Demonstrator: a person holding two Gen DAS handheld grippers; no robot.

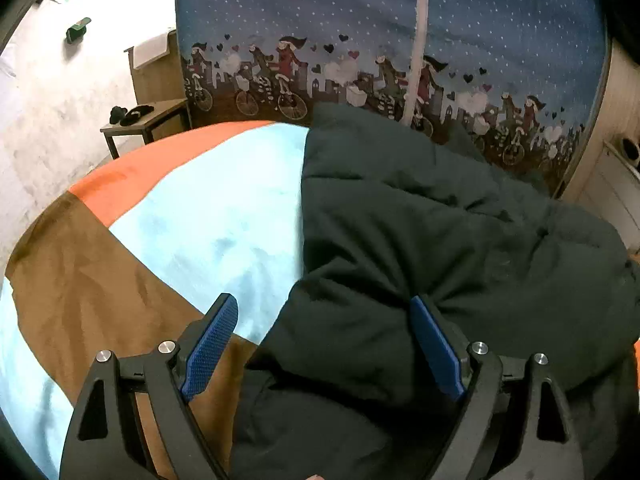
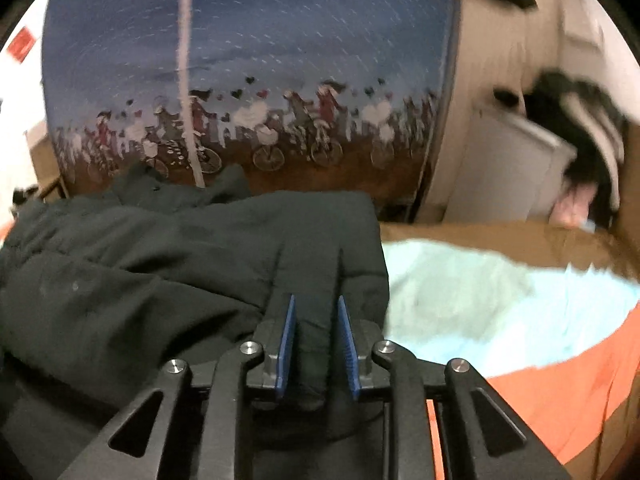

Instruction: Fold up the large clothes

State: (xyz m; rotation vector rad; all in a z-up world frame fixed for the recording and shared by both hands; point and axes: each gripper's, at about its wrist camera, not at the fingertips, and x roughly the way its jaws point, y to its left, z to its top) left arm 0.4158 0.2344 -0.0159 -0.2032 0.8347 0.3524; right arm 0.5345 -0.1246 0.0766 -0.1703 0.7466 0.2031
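A large dark padded jacket [image 1: 420, 220] lies bunched on a bed with a light-blue, orange and brown cover [image 1: 200, 220]. In the left wrist view my left gripper [image 1: 322, 300] stands wide open over the jacket's near left edge. Its left pad [image 1: 212, 344] hangs above the cover and its right pad [image 1: 436, 348] rests against a jacket fold. In the right wrist view the jacket [image 2: 180, 260] fills the left half, beside the bed cover [image 2: 460, 300]. My right gripper [image 2: 316, 299] is narrowly open, with a ridge of jacket fabric standing between its pads at the jacket's right edge.
A blue cloth printed with cyclists [image 1: 360, 20] hangs behind the bed. A small wooden side table [image 1: 148, 120] with dark items stands at the far left. To the right are a white cabinet [image 2: 508, 160] and a heap of dark and white clothes [image 2: 580, 120].
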